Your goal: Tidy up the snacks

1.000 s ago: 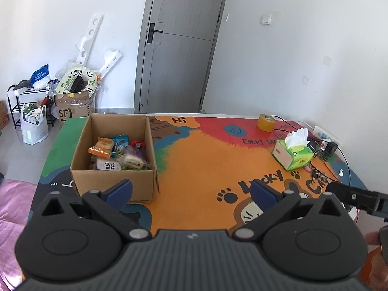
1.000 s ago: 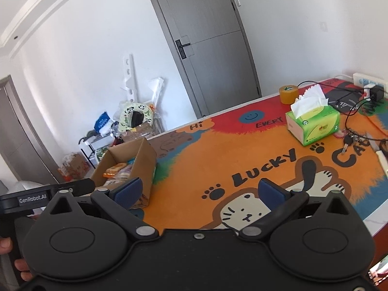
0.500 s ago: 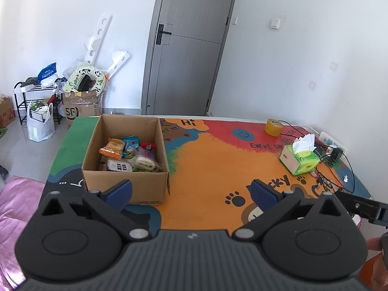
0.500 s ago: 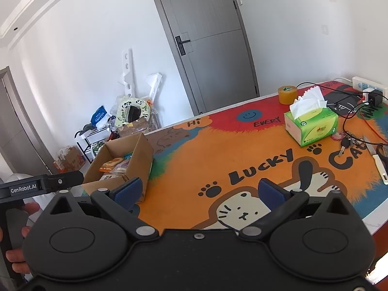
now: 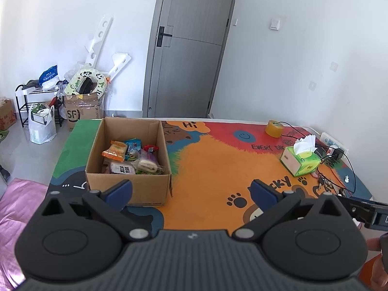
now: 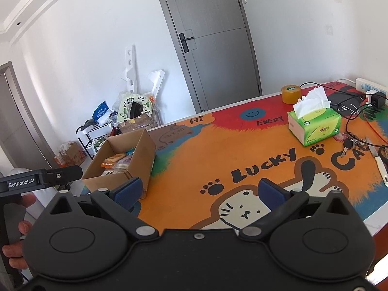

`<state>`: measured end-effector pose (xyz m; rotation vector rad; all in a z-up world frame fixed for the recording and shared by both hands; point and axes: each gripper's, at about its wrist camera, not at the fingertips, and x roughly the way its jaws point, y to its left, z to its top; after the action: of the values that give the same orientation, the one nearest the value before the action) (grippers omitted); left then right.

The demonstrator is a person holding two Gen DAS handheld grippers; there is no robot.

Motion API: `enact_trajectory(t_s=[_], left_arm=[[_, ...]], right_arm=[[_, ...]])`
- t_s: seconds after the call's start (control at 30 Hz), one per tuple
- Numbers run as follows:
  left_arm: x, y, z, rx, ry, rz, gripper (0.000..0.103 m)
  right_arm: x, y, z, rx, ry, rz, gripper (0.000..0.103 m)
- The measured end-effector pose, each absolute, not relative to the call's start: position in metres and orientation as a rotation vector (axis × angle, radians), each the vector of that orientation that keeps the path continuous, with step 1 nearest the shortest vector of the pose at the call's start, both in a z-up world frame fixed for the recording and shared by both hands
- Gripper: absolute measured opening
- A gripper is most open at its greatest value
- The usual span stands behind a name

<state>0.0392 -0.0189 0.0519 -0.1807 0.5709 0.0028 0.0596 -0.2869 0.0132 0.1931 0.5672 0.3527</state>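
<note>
As box point(image 5: 135, 186) hugs mat's left edge, both grippers gape.

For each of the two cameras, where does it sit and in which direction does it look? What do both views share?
Left wrist: sits on the left gripper, faces the cardboard box of snacks and the grey door; the right gripper's tip shows at right.
Right wrist: sits on the right gripper, faces the cat mat and tissue box; a hand holding the left gripper shows at left.
Shared: box, tissue box, tape roll, door.
</note>
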Motion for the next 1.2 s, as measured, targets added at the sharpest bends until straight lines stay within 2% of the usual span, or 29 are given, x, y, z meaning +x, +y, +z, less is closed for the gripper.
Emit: enact_trajectory(t_s=[1.2], left_arm=[[0.0388,-0.0179,0.0456,-0.155,0.587,0.006,0.103]], right_arm=[[0.0598,-0.2814,0.01,0.166,0.573,0.352,0.103]])
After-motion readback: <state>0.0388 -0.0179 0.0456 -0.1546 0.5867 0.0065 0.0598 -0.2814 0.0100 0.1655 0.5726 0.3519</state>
